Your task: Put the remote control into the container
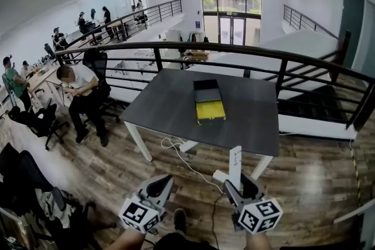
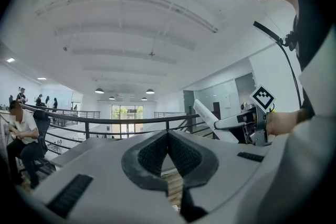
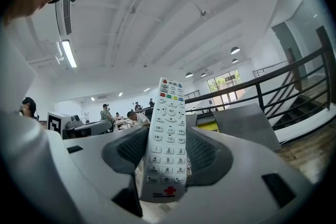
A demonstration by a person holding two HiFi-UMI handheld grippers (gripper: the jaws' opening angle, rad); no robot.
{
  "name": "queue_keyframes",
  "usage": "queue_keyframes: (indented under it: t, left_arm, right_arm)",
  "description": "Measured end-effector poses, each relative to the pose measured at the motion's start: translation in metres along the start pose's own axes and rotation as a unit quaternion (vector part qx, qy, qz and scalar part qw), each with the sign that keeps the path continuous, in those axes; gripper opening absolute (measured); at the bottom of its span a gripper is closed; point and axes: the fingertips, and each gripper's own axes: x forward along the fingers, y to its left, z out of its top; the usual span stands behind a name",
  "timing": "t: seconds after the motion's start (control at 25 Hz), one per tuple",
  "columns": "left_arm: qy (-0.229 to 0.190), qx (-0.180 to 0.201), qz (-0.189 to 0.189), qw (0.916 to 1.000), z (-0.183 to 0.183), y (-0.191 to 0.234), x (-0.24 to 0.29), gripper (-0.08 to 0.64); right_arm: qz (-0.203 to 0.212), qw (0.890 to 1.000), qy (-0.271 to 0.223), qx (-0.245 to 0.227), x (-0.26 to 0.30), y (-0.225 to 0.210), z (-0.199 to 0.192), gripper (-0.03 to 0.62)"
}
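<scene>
The right gripper (image 3: 167, 147) clamps the remote control (image 3: 169, 113) by its lower half, long axis upright with its top toward 12 o'clock, the left gripper (image 2: 168, 140) has its jaws pressed together on nothing, and the container (image 1: 209, 103) lies on the table (image 1: 252, 126) at 12 o'clock, well apart across open floor (image 1: 304, 184).

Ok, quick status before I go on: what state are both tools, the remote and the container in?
left tool: shut, nothing in it, held low in front of the table.
right tool: shut on the remote control.
remote control: gripped near its lower end, standing up out of the tool, not yet in the container.
container: open-topped, yellow inside, sitting on the table.
</scene>
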Motion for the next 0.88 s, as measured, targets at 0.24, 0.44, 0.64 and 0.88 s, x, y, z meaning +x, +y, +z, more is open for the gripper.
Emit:
queue_keyframes:
  t: [0.24,0.44,0.64,0.88]
  left_arm:
    - [-0.011,-0.007,-0.006,0.9999,-0.001,0.044,0.036,0.005]
    - [-0.019,-0.009,-0.022,0.9995,0.001,0.084,0.072,0.005]
    - [-0.022,-0.016,-0.036,0.999,0.002,0.127,0.103,0.005]
    - [-0.021,-0.02,-0.052,0.9982,-0.002,0.18,0.133,0.005]
  right_arm:
    - [-0.013,1.0,0.002,-0.011,0.044,-0.013,0.012,0.23]
    - [-0.028,0.999,0.0,-0.015,0.09,-0.027,0.025,0.23]
    - [-0.042,0.999,-0.001,-0.018,0.138,-0.036,0.039,0.23]
    - [-0.053,0.998,0.005,-0.024,0.194,-0.039,0.049,0.23]
